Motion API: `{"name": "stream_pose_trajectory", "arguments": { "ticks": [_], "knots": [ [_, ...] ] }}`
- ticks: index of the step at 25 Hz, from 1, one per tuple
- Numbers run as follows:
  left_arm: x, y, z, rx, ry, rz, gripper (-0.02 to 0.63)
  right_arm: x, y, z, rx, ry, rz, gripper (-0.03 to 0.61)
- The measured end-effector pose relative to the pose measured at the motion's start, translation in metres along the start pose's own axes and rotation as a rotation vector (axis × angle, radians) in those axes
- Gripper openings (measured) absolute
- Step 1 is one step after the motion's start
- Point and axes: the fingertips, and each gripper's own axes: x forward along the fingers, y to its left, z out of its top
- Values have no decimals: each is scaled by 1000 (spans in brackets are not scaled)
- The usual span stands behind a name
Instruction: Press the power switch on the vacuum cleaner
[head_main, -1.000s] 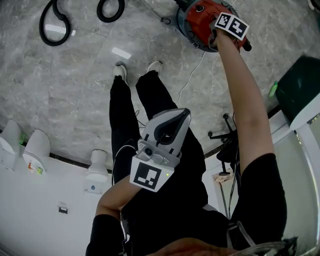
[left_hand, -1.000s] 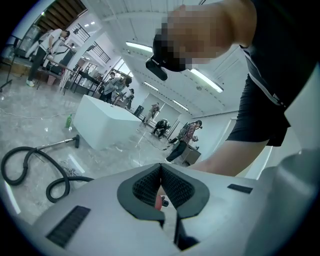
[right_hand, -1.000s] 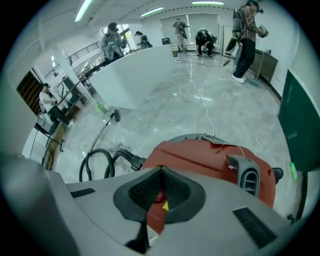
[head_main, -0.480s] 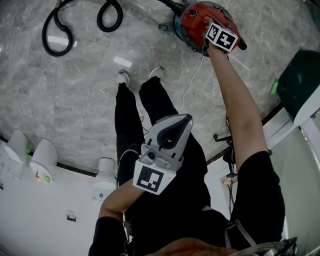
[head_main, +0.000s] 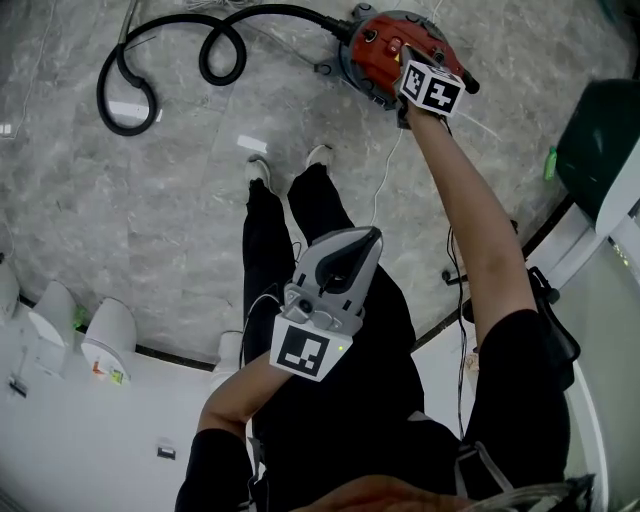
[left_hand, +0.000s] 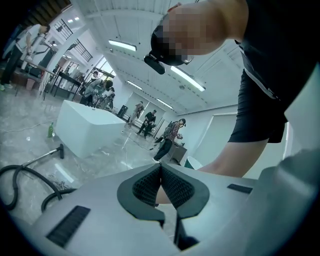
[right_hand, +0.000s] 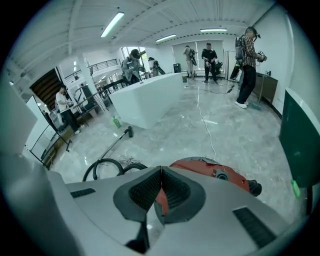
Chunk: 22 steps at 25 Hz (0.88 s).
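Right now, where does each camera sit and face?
Head view: on the head, facing steeply down; legs, both arms show.
Left gripper view: on the left claw, shut, facing up across the hall; arm, torso show.
Right gripper view: on the right claw, shut, facing the vacuum cleaner.
Head and right share vacuum cleaner, hose.

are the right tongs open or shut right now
Shut. The right gripper view shows the right tongs with pads meeting at the tips, nothing between them, aimed at the red vacuum cleaner.

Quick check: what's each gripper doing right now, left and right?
Left gripper: shut, holding nothing.
Right gripper: shut, holding nothing, pointed at the red vacuum cleaner.
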Motion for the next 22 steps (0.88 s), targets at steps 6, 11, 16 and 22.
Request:
{"name": "stream_pose_trajectory", "arguments": {
  "ticks": [6, 11, 16, 22],
  "knots": [
    [-21, -34, 14, 29, 27, -87, 20, -64, 36, 12, 7, -28, 37, 18],
    [-37, -56, 21, 61, 66, -154, 20, -130, 53, 30, 43, -66, 23, 18],
    [-57, -62, 35, 52, 98, -160, 20, -200, 88, 47, -46, -145, 48, 18],
    [-81, -60, 60, 95, 71, -153, 20, -282, 135, 40, -135, -219, 88, 18]
  ]
}}
